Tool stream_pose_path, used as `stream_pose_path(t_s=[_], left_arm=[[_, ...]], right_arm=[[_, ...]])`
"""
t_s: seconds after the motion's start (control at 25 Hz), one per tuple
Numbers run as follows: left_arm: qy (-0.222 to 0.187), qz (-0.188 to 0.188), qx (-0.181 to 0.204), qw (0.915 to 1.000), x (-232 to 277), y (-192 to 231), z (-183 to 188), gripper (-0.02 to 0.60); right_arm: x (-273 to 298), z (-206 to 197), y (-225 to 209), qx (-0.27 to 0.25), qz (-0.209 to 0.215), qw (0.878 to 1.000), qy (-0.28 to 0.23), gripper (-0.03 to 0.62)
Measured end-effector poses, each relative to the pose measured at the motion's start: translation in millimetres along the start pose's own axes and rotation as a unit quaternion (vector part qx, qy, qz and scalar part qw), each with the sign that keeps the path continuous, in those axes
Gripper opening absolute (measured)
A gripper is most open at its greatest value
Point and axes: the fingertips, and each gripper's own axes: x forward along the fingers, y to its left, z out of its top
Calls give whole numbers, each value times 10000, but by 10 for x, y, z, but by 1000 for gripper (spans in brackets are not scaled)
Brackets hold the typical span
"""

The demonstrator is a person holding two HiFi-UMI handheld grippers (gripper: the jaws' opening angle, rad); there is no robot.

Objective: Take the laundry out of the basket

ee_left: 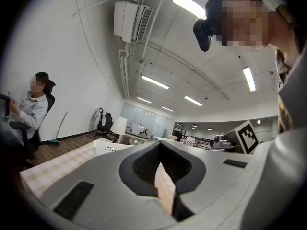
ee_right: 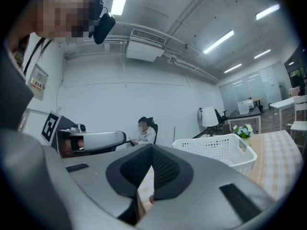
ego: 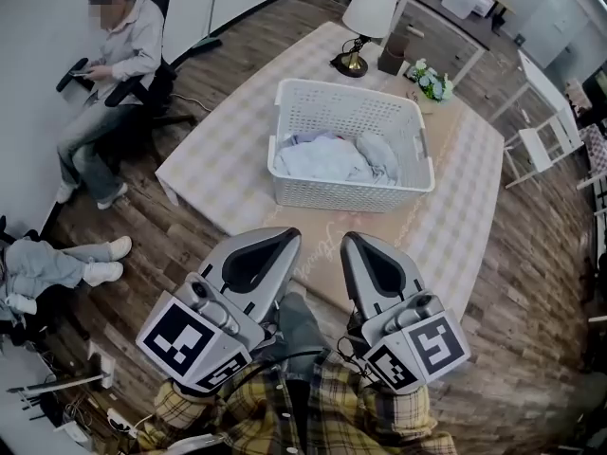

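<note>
A white perforated laundry basket stands on a table with a pale checked cloth. Pale blue and white laundry lies heaped inside it. My left gripper and right gripper are side by side at the table's near edge, short of the basket, both shut with nothing between the jaws. From the left gripper view the basket shows just beyond the closed left gripper. In the right gripper view the basket sits ahead to the right of the closed right gripper.
At the table's far end stand a lamp, a brown box and a small pot of flowers. A person sits in an office chair at the left. Another person's legs rest on the floor. A white chair stands at the right.
</note>
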Motion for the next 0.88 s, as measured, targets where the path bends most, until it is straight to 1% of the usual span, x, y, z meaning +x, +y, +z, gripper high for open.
stream_pose_path(t_s=[0.2, 0.36, 0.44, 0.64, 0.88], left_arm=[[71, -126, 37, 9999, 490, 249, 104, 11], [89, -180, 74, 9998, 803, 316, 299, 12], [114, -164, 97, 9998, 974, 418, 351, 12], [143, -15, 130, 9998, 1405, 840, 311, 12], [350, -15, 114, 9993, 1657, 944, 236, 12]], right_arm=[[323, 133, -392, 68, -69, 9999, 23, 11], [422, 392, -645, 41, -129, 9999, 0, 11], [515, 479, -811, 41, -163, 9999, -12, 11], [871, 493, -1273, 16, -182, 9998, 9, 11], [968, 488, -1525, 37, -204, 9997, 101, 11]])
